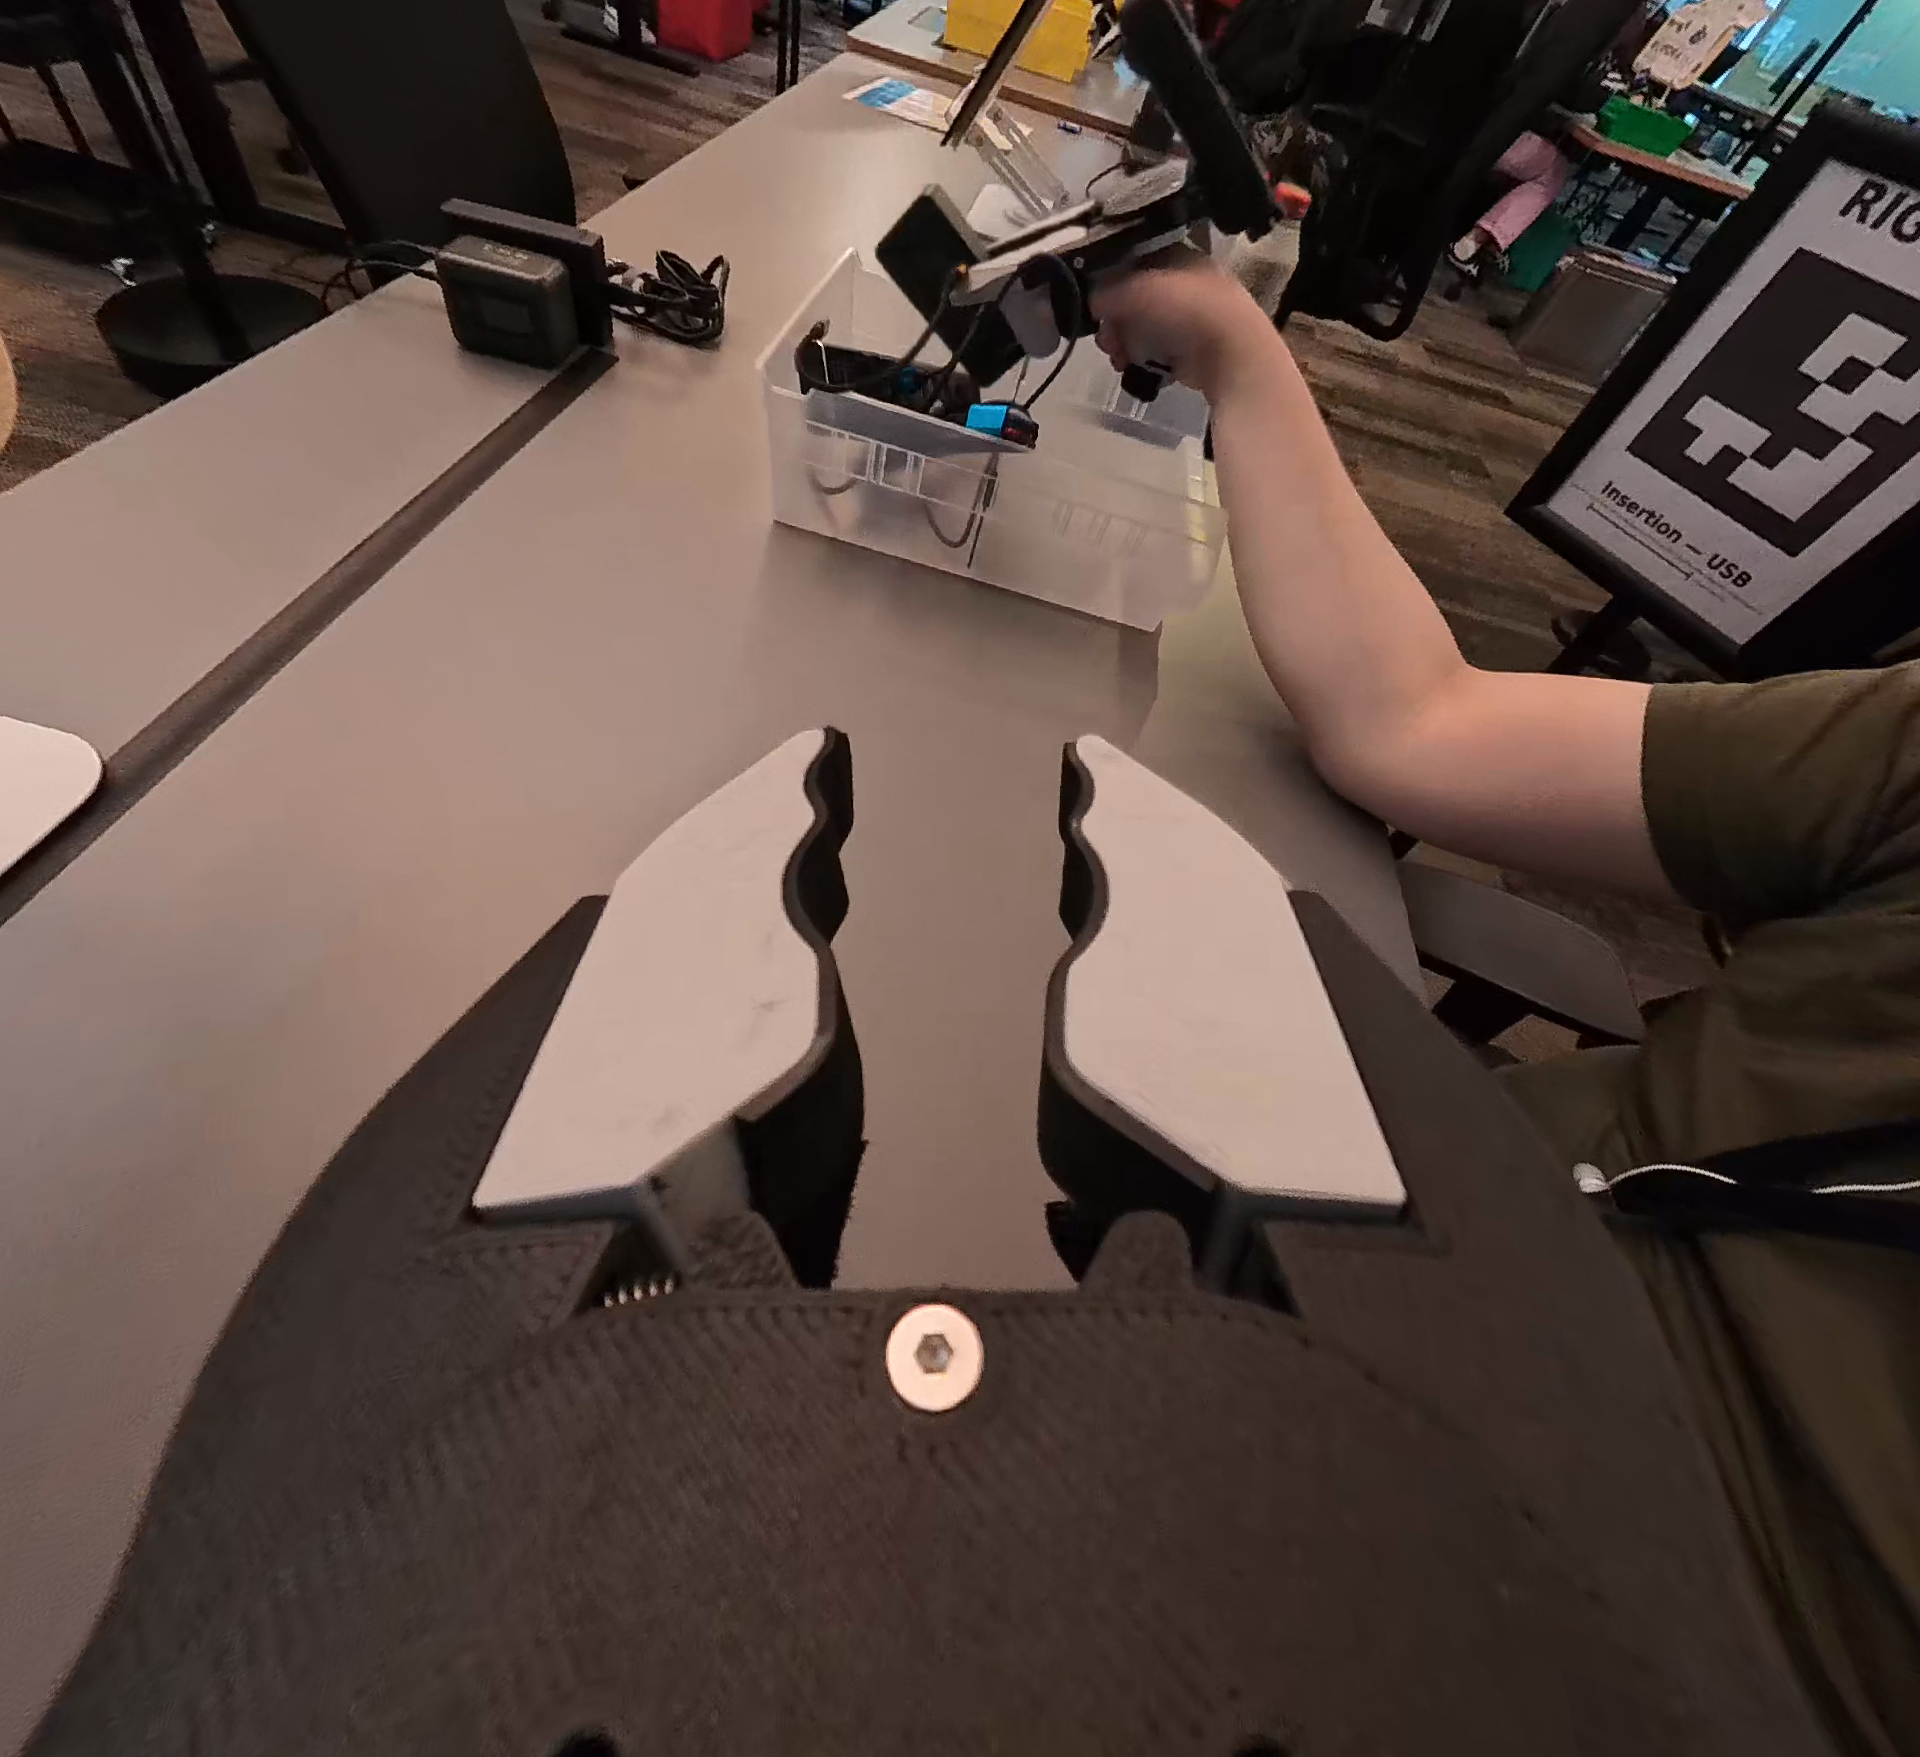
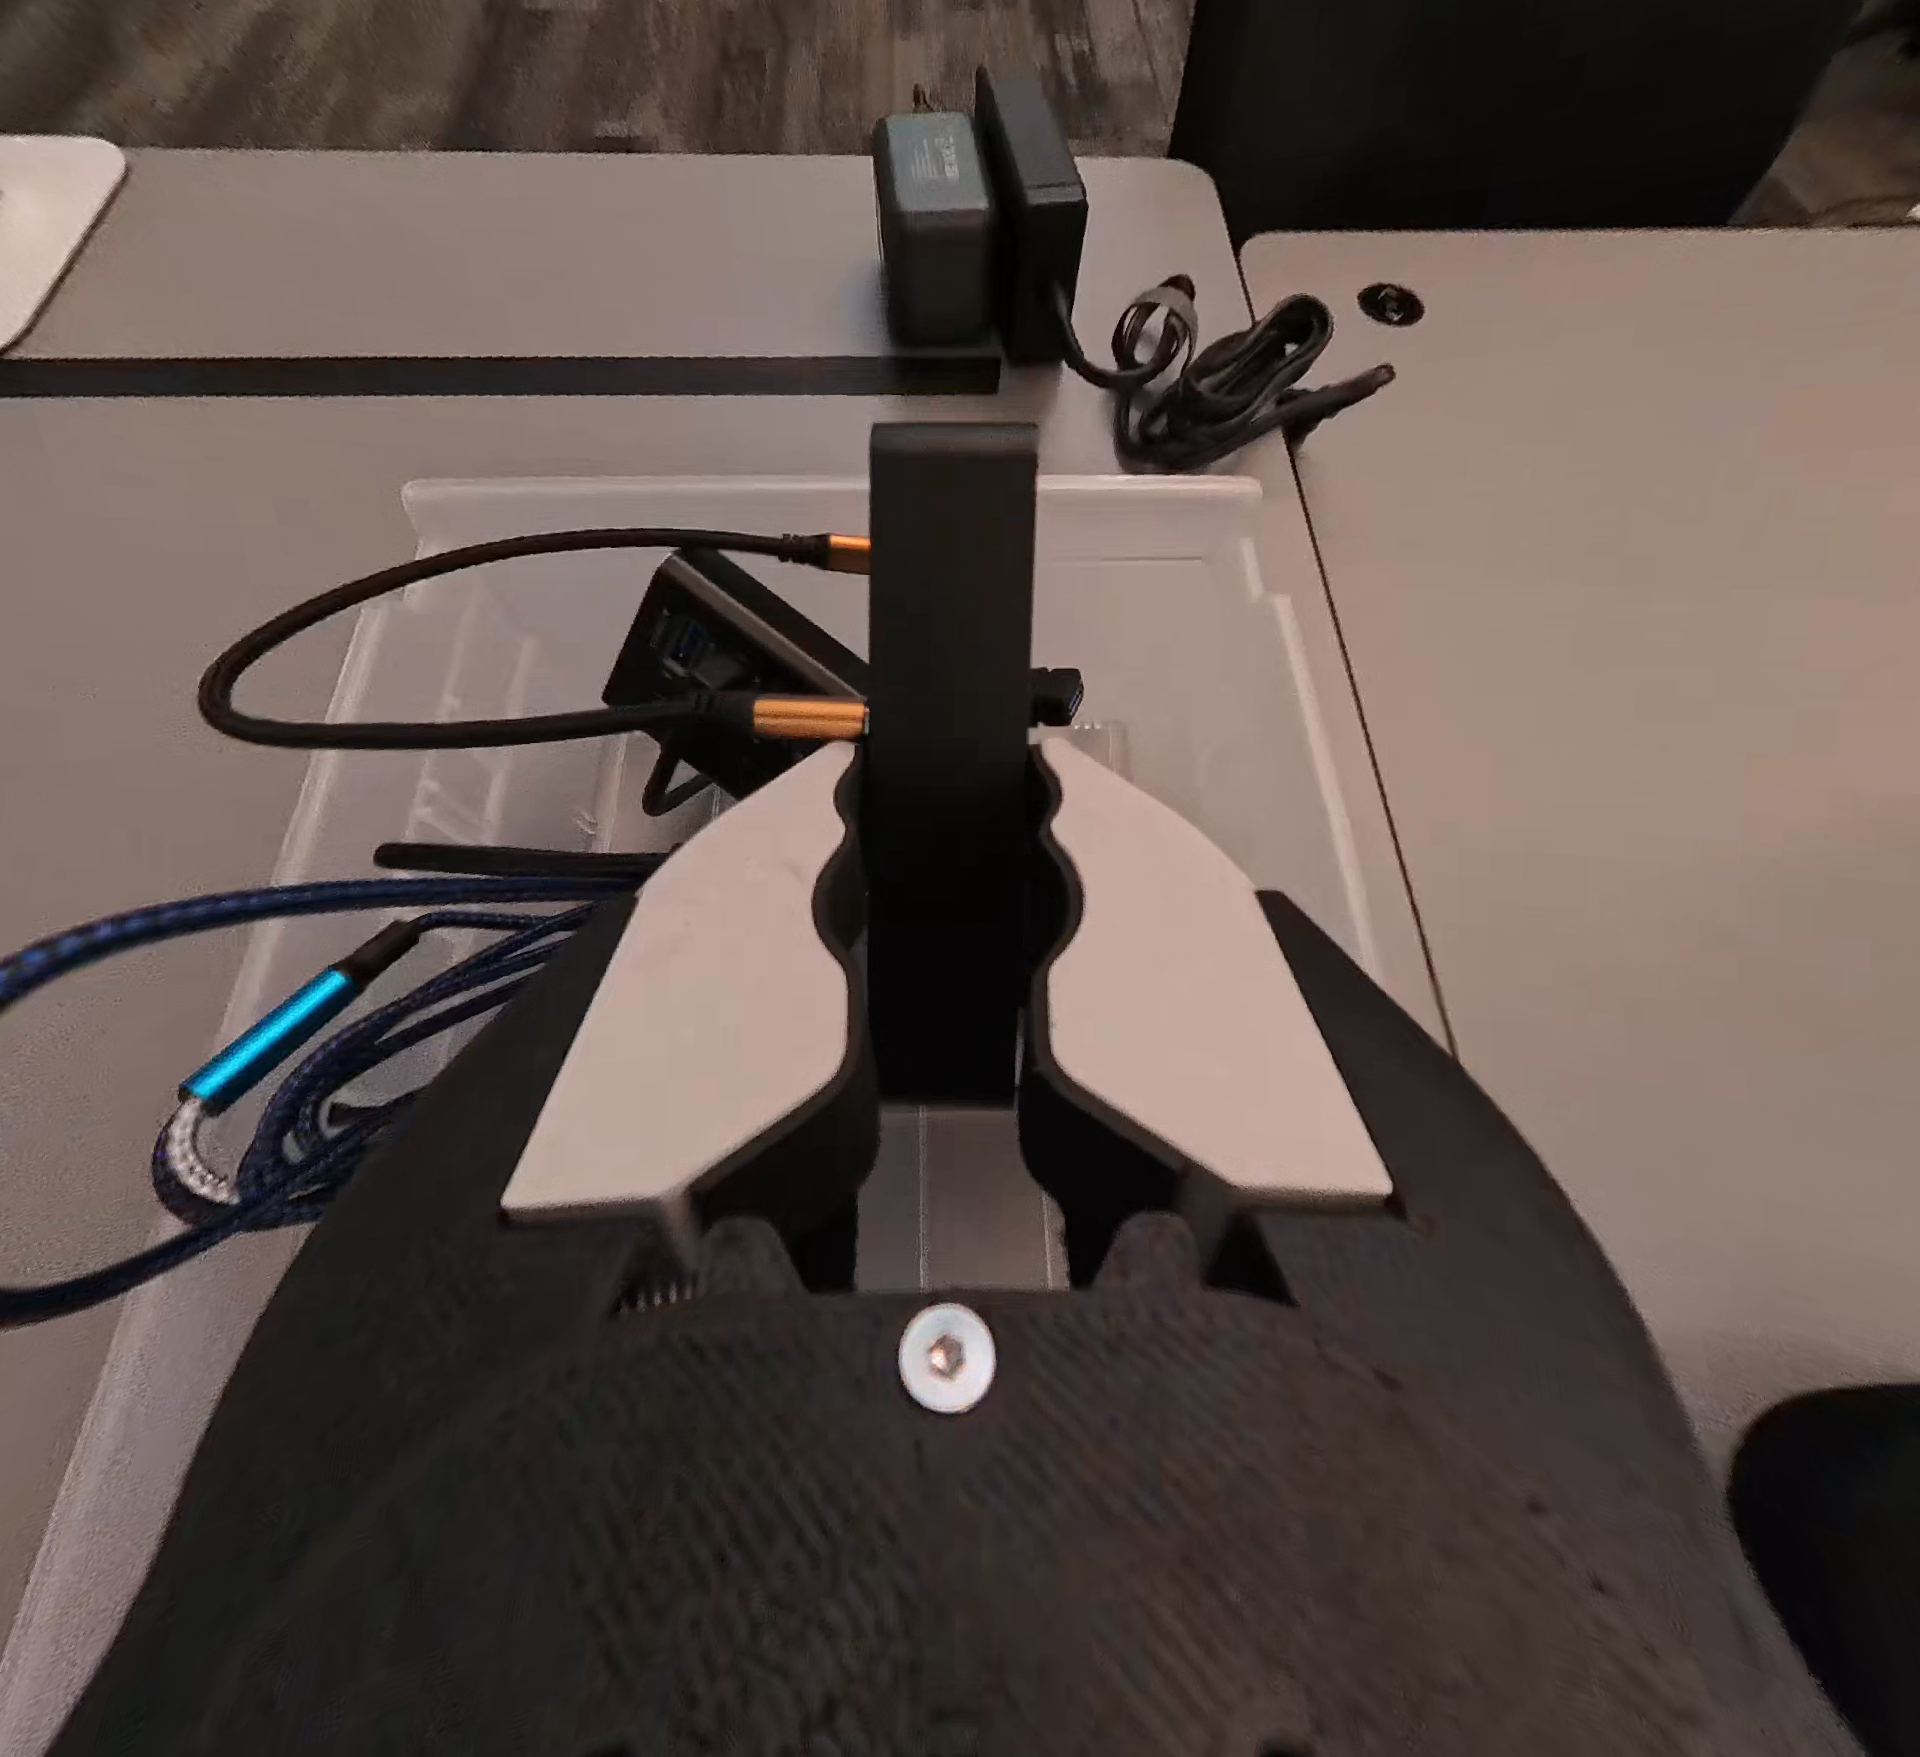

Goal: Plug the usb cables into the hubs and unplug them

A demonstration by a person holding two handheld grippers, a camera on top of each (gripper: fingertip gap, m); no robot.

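My left gripper (image 1: 956,762) is open and empty, low over the grey table (image 1: 520,772). My right gripper (image 2: 948,762) is shut on a flat black hub (image 2: 951,585), held upright above a clear plastic bin (image 2: 1143,502). A black cable (image 2: 312,637) with two orange-sleeved plugs (image 2: 810,718) meets the hub's left edge. A small black plug (image 2: 1055,694) sticks out on its right. A second black hub (image 2: 727,647) lies in the bin. A blue cable with a blue plug (image 2: 281,1032) hangs over the bin's left side. The left wrist view shows the right gripper (image 1: 1039,273) with the hub (image 1: 920,247) over the bin (image 1: 1039,554).
A black power adapter (image 2: 935,232) and a coiled black cable (image 2: 1216,377) sit behind the bin. A person's bare arm (image 1: 1330,564) rests at the table's right edge. A framed marker sign (image 1: 1787,398) stands to the right. A white pad (image 1: 42,772) lies at far left. There is about 50 centimetres between the tips of the two grippers.
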